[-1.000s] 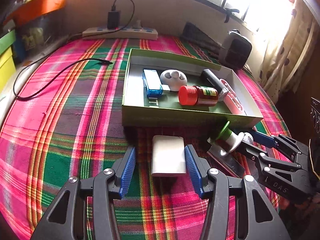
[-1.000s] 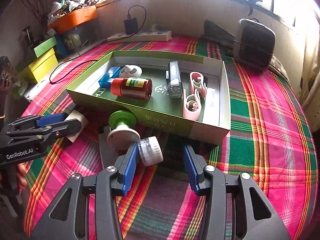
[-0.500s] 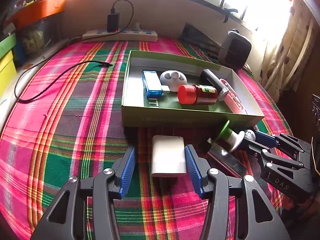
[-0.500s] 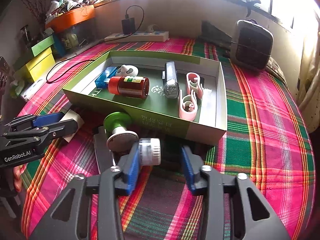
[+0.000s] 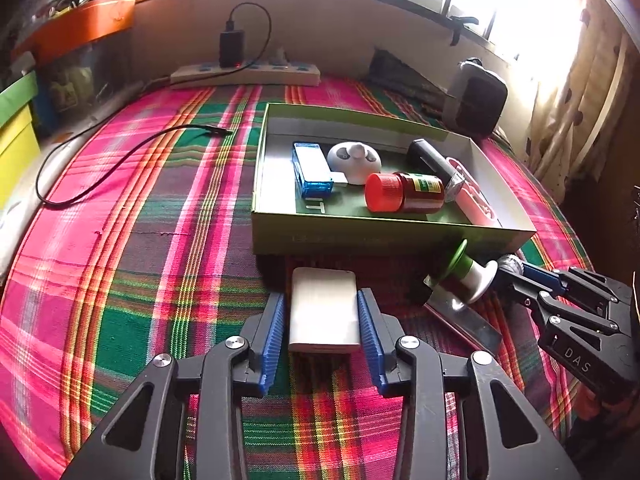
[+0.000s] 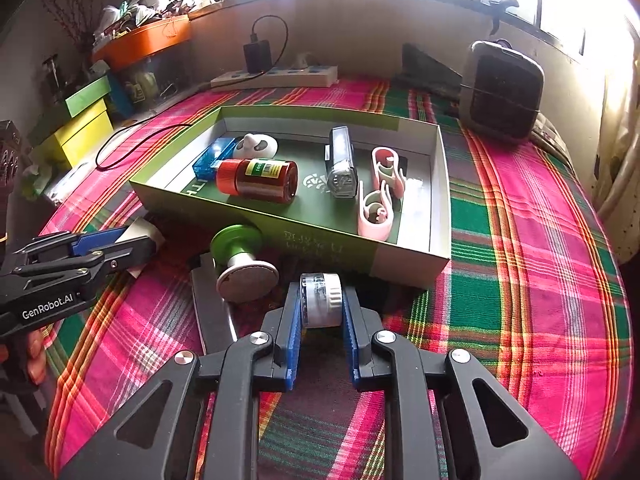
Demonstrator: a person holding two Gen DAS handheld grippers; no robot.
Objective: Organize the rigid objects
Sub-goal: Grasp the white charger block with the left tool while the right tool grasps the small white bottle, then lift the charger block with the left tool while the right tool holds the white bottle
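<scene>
A white rectangular box (image 5: 323, 312) lies on the plaid cloth just in front of the green tray (image 5: 380, 236). My left gripper (image 5: 321, 295) straddles it, jaws closing, pads against its long sides. My right gripper (image 6: 321, 286) is shut on a small clear bottle with a white cap (image 6: 320, 304), lying on its side near the tray's front wall (image 6: 320, 240). In the left wrist view the right gripper (image 5: 516, 276) reaches in from the right. A green-and-white spool (image 6: 240, 260) rests on a metal blade (image 6: 208, 308) between the two grippers.
The tray holds a red bottle (image 6: 260, 180), a blue case (image 6: 212, 158), a white round piece (image 6: 256, 146), a dark torch (image 6: 340, 164) and two pink clips (image 6: 380, 200). A power strip (image 5: 244, 74), a loose cable (image 5: 120, 160) and a dark speaker (image 6: 500, 88) lie farther back.
The left jaws have narrowed from wide apart to the sides of the white box. The right jaws have shut on the small bottle, which now sits centred between the pads.
</scene>
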